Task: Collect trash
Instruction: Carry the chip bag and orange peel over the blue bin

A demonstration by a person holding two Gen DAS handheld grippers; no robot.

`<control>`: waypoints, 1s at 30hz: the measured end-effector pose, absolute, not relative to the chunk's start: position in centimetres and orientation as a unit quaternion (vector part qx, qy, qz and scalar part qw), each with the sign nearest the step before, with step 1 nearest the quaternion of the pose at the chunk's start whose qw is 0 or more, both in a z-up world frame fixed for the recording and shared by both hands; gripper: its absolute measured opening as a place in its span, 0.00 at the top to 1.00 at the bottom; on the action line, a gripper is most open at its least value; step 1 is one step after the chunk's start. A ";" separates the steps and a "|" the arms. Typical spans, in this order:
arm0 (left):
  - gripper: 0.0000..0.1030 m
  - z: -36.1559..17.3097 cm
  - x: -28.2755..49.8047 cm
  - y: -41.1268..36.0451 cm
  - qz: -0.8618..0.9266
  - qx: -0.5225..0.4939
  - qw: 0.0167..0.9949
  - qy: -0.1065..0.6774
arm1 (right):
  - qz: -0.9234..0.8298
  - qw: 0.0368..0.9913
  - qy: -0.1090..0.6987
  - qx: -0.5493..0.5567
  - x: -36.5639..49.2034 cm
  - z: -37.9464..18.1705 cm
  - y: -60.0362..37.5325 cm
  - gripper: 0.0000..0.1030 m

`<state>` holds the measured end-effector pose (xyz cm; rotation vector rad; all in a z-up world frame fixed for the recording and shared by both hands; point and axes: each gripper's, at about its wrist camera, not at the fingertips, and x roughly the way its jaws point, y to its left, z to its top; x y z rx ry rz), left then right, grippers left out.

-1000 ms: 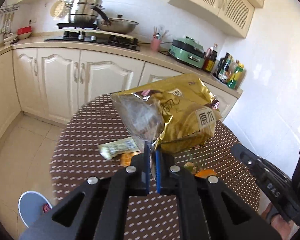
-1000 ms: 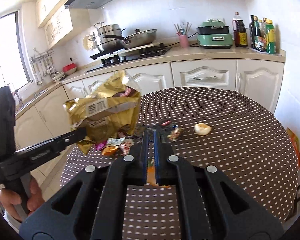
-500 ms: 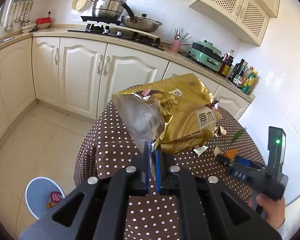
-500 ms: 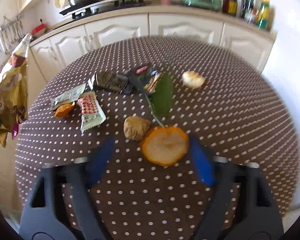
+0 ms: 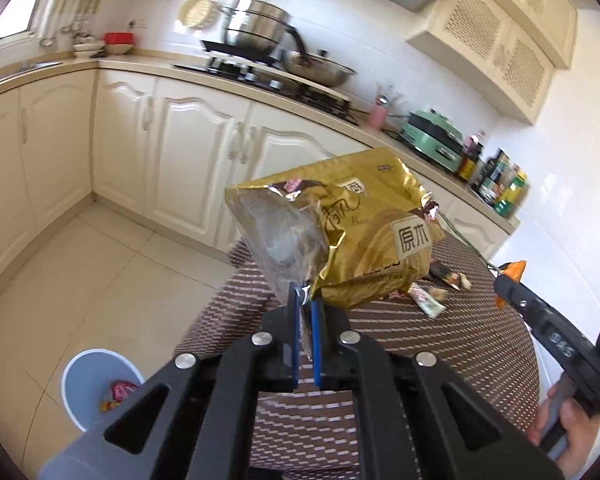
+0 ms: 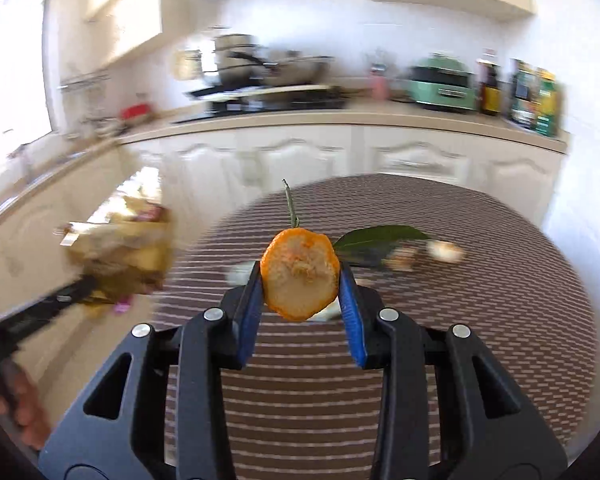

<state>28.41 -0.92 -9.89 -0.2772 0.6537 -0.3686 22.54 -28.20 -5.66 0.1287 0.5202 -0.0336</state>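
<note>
The gold snack bag (image 5: pixel 352 236) hangs pinched in the left tool (image 5: pixel 305 308), up above the tabletop (image 5: pixel 440 344). The right tool (image 6: pixel 300 280) clamps an orange peel (image 6: pixel 300 276), lifted clear. Carrying seems underway; next, both should release over the bin (image 5: pixel 96 384), below-left of the left tool.

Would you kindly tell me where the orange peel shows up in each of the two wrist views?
Left wrist: the orange peel sits far right, at the tip of the right gripper.
Right wrist: centre frame, the same peel clamped between the blue pads.
Shared landmark: the green appliance on the counter.
</note>
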 end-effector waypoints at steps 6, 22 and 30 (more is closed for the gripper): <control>0.96 -12.9 28.5 7.8 -0.100 -0.149 0.925 0.334 | 0.107 0.953 0.280 0.045 25.7 -7.1 -17.2 0.65; 0.95 -34.4 32.3 24.8 0.067 -0.214 0.830 0.511 | 0.225 0.854 0.468 0.003 36.7 -28.9 5.4 0.65; 0.95 -41.1 34.9 28.2 0.061 -0.258 0.793 0.549 | 0.218 0.823 0.525 0.000 39.8 -35.9 8.8 0.65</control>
